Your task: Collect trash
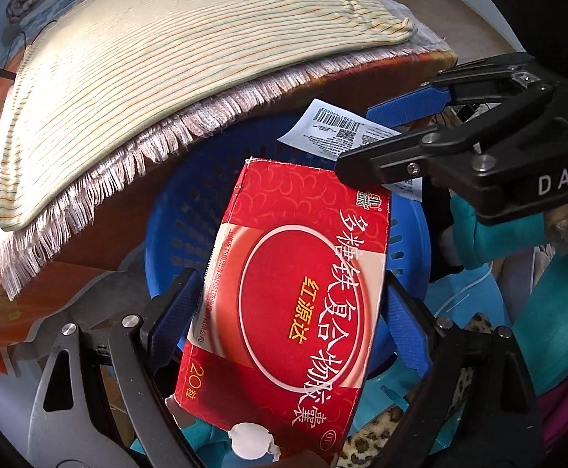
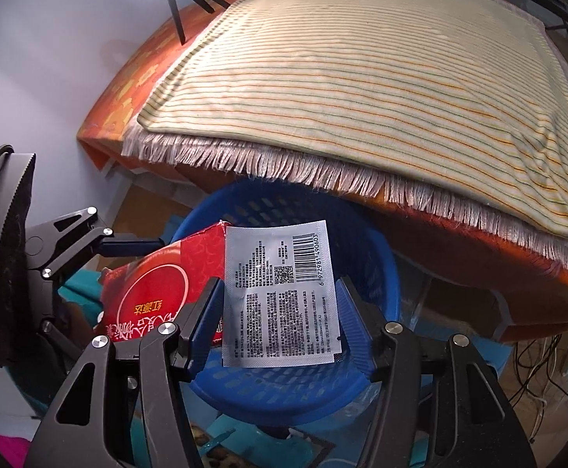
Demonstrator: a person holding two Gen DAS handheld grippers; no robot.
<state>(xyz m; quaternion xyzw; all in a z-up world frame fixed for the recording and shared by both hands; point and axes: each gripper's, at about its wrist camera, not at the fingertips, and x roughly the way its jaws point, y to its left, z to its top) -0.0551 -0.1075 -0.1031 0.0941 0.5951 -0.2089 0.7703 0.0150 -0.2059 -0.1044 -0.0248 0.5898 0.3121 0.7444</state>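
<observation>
I am holding a red box point(image 1: 291, 296) and a silver packet point(image 2: 280, 296), each pinched in its gripper, over the blue basket point(image 2: 295, 390), neither dropped yet.

blue basket point(image 1: 174, 230) floor hidden behind red box point(image 1: 291, 296), white sachet point(image 2: 280, 296) print too small to read

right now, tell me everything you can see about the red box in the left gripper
The red box is a flat cardboard carton, glossy red with a large circle outlined in white, white and yellow Chinese print and a pale band. Its end flaps are torn open and ragged. It is held tilted between the blue pads of the left gripper, above the blue basket, and beside the silver sachet in the right gripper.
</observation>
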